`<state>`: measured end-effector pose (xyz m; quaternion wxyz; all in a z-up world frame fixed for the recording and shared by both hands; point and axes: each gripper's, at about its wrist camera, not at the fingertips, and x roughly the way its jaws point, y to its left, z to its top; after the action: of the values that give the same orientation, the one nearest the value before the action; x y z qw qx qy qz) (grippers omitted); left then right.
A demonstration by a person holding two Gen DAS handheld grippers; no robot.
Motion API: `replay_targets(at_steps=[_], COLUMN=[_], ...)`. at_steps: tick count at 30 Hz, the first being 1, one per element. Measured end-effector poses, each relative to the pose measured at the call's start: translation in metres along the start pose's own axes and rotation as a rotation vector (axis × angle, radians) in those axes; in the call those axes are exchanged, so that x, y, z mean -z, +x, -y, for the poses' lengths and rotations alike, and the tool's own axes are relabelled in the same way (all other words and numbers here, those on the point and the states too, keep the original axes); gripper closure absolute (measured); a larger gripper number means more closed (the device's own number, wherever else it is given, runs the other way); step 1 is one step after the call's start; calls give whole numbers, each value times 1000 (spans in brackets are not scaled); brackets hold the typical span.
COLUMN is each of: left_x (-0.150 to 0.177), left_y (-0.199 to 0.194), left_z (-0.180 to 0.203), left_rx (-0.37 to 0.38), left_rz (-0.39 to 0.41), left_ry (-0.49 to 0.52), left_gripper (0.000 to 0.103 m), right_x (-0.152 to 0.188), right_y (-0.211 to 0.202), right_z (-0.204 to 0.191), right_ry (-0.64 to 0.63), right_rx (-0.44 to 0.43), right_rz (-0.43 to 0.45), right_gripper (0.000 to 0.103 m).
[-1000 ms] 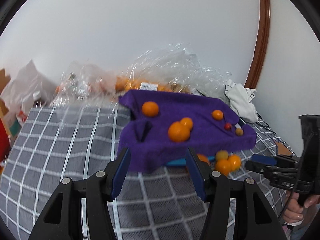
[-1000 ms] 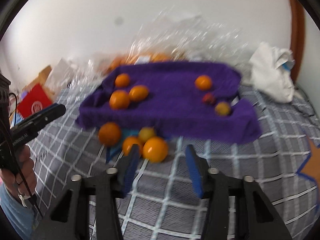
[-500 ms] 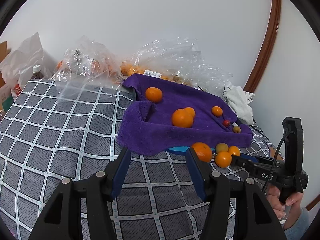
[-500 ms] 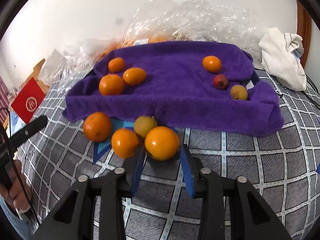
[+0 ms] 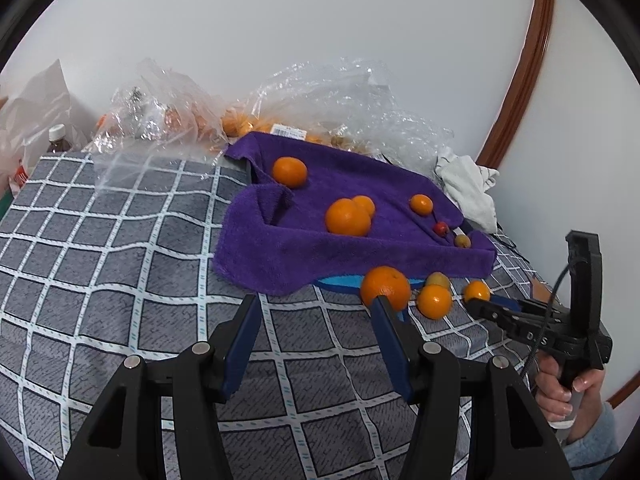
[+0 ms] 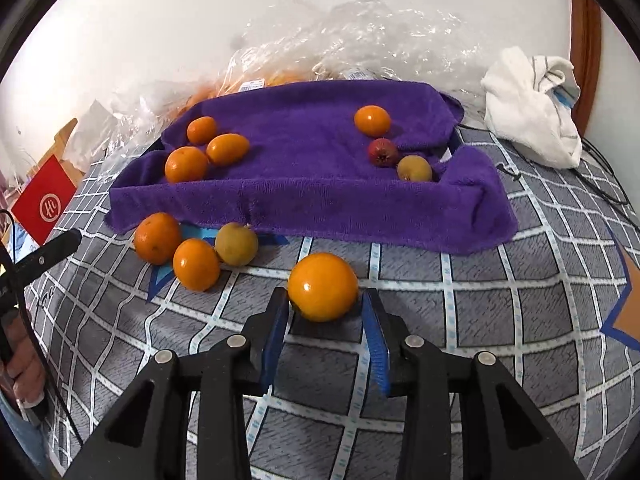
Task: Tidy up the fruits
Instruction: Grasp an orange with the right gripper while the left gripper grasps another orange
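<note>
Checked grey bedding spreads under us, a purple towel dotted with fruit beyond; our right gripper is easing open around a loose orange, while our left gripper hovers part-open, holding nothing

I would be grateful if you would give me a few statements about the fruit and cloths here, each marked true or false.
1. A red fruit lies on the purple towel. True.
2. A yellowish fruit lies on the checked cover, off the towel. True.
3. The white cloth lies on the purple towel. False: it lies beside the towel, on the checked cover.
4. The towel holds only three fruits. False: six lie on it.
</note>
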<state>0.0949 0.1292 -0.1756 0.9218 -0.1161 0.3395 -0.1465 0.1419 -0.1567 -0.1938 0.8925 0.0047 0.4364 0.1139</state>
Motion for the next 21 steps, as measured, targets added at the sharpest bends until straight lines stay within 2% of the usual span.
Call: replay_targets(at_steps=[6, 9, 11, 15, 18, 21], left_x=[2, 1, 0, -10, -18, -18], left_y=[7, 13, 14, 23, 40, 58], left_z=[3, 9, 19, 51, 68, 70], left_rx=[28, -2, -12, 18, -16, -45], left_rz=[-45, -74, -88, -100, -105, -141], left_ry=[14, 31, 44, 83, 111, 90], left_gripper=[48, 48, 50, 48, 48, 48], right_x=[-2, 1, 5, 14, 17, 19], right_y=[3, -5, -11, -20, -25, -29], right_z=[-1, 1, 4, 18, 32, 36], right_ry=[0, -9, -22, -22, 27, 51], right_rx=[-10, -31, -11, 21, -21, -52], right_rz=[7, 27, 40, 49, 54, 71], right_gripper=[67, 67, 67, 67, 67, 67])
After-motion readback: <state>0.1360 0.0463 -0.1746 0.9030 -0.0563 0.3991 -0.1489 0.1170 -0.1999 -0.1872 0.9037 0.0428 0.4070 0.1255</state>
